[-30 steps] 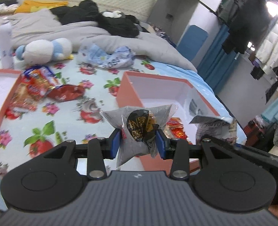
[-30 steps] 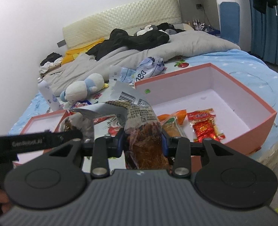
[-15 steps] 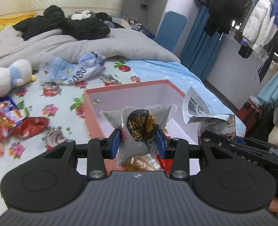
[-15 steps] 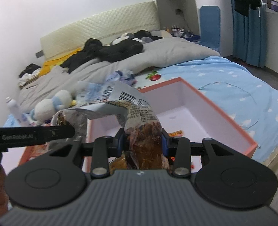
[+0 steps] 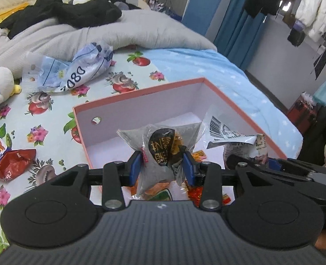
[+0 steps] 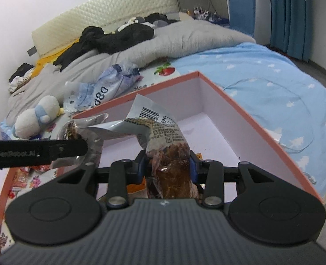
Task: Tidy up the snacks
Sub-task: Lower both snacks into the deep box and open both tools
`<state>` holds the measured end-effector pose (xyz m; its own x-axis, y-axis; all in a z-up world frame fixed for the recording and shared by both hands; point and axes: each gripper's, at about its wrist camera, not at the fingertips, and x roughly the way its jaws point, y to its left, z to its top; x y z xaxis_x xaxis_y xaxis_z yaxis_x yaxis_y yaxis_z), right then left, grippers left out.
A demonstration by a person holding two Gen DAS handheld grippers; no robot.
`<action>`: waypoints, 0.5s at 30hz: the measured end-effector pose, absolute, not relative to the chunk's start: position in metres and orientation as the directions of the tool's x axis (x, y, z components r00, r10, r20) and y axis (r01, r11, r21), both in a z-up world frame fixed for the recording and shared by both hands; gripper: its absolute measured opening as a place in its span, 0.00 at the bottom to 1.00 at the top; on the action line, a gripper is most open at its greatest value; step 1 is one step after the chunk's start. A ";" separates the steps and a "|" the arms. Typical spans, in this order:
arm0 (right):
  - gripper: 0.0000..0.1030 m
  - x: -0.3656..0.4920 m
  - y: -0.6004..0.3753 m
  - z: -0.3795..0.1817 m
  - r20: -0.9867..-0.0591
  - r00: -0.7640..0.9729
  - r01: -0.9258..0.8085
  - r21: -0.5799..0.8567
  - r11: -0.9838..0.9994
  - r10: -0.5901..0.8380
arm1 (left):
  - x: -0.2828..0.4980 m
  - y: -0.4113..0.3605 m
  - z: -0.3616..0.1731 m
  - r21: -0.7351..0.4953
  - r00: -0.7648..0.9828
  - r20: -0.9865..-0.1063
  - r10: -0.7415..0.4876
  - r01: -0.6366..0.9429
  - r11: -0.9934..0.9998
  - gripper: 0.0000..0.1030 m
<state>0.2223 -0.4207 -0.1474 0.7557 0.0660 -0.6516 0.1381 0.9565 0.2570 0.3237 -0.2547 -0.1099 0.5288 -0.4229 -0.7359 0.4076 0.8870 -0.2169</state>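
My left gripper [image 5: 161,168] is shut on a grey clear-wrapped snack with a black and gold label [image 5: 163,148]. It hangs over the near end of an open orange box with a white inside [image 5: 140,92]. My right gripper [image 6: 167,169] is shut on a brown snack in a grey printed wrapper with a barcode [image 6: 163,141], also above that box [image 6: 251,119]. The right gripper and its packet [image 5: 244,145] show at the right of the left wrist view. Red and orange snack packets [image 5: 198,154] lie on the box floor under the grippers.
Loose red snack packets [image 5: 10,165] lie on the flowered sheet left of the box. A crumpled blue and white plastic bag [image 5: 74,72] and a white plush toy [image 6: 37,114] sit behind. A grey duvet and black clothes fill the back. The bed edge drops off to the right.
Both grippers moved to the right across the bed with their snacks and now hang over the orange box. The loose packets slid to the left edge of the view.
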 end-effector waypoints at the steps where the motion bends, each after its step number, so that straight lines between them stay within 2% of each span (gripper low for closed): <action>1: 0.41 0.225 -0.421 -0.150 -0.655 0.752 0.141 0.260 0.955 0.067 | 0.326 -0.255 -0.112 -0.218 0.526 -0.738 -0.422 0.407 0.887 0.45; 8: 0.44 0.235 -0.424 -0.161 -0.683 0.725 0.142 0.269 0.953 0.085 | 0.332 -0.251 -0.124 -0.204 0.514 -0.764 -0.390 0.382 0.902 0.46; 10: 0.60 0.235 -0.424 -0.161 -0.686 0.722 0.146 0.277 0.950 0.089 | 0.331 -0.250 -0.124 -0.195 0.525 -0.761 -0.380 0.373 0.907 0.49; 11: 0.71 0.235 -0.425 -0.161 -0.685 0.724 0.146 0.274 0.950 0.086 | 0.332 -0.248 -0.124 -0.198 0.528 -0.761 -0.377 0.364 0.910 0.53; 12: 0.71 0.234 -0.424 -0.159 -0.680 0.728 0.138 0.271 0.953 0.088 | 0.332 -0.246 -0.123 -0.207 0.533 -0.757 -0.379 0.354 0.912 0.57; 15: 0.70 0.227 -0.422 -0.153 -0.668 0.740 0.144 0.270 0.952 0.078 | 0.326 -0.242 -0.117 -0.219 0.541 -0.746 -0.389 0.353 0.910 0.57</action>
<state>0.2275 -0.4223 -0.1530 0.7397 0.0778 -0.6684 0.1440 0.9520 0.2702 0.3259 -0.2419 -0.1174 0.5411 -0.3890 -0.7456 0.3525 0.9098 -0.2189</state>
